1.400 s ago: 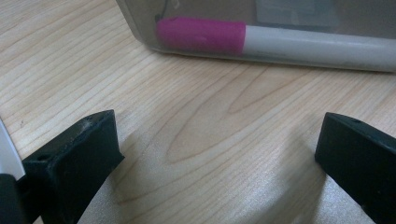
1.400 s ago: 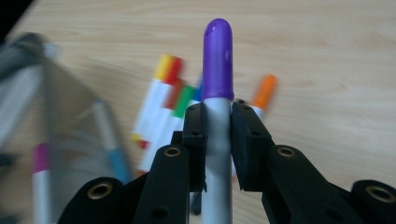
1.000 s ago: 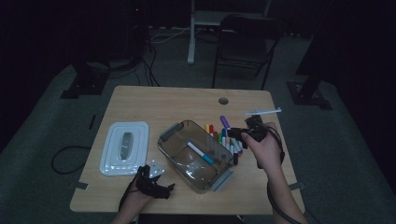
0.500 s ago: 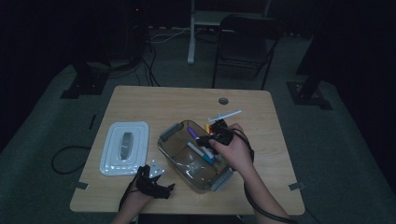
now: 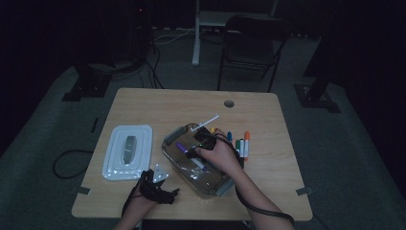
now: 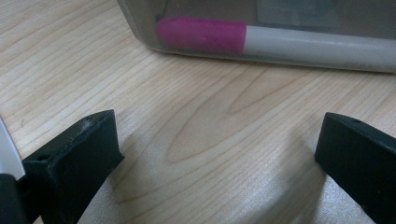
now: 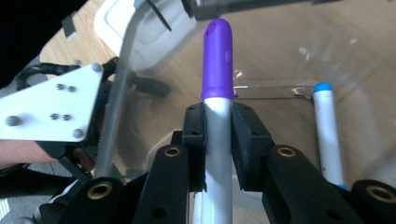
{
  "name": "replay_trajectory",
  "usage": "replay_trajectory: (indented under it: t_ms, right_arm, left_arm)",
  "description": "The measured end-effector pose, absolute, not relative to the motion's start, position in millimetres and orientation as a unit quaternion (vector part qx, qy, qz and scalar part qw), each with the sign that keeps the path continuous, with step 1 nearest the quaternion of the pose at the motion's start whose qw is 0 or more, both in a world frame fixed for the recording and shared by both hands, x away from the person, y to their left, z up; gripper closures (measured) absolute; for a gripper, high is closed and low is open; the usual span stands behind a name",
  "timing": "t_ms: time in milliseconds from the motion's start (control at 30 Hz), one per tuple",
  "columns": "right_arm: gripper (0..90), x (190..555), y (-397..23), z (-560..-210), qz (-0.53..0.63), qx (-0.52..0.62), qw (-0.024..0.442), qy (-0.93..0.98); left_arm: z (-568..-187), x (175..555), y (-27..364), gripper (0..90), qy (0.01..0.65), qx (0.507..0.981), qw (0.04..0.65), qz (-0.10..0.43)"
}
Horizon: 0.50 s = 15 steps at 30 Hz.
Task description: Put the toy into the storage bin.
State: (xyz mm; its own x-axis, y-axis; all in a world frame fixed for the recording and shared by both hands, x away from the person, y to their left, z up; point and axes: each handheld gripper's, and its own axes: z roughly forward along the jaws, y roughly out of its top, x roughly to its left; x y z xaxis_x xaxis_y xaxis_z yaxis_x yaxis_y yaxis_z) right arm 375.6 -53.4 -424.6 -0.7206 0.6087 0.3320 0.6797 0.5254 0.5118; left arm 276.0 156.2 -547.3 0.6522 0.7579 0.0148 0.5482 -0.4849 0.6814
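Purple-capped, grey-barrelled marker (image 7: 217,93) in black right claw (image 7: 218,126); blue-capped marker (image 7: 327,126) and pink-capped marker (image 6: 261,38) in clear container (image 5: 173,158); white lid (image 5: 115,163) left, on pale wood-grain counter (image 5: 158,103).

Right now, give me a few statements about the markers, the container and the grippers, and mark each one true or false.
1. The right gripper is shut on a purple-capped marker. True.
2. The left gripper is clamped on a pink-capped marker. False: its jaws stand open over bare table, and the pink-capped marker lies inside the clear container.
3. The white lid sits on the container. False: it lies on the table beside it.
4. A blue-capped marker lies in the container. True.
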Motion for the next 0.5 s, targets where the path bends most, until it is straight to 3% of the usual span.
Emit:
replay_trajectory:
  t_ms: [500]
  right_arm:
    - [76.5, 383.0, -27.7, -462.4, -0.246, -0.366, 0.1, -0.892]
  left_arm:
    - [-547.4, 275.9, 156.1, 0.5, 0.386, 0.846, 0.331, 0.159]
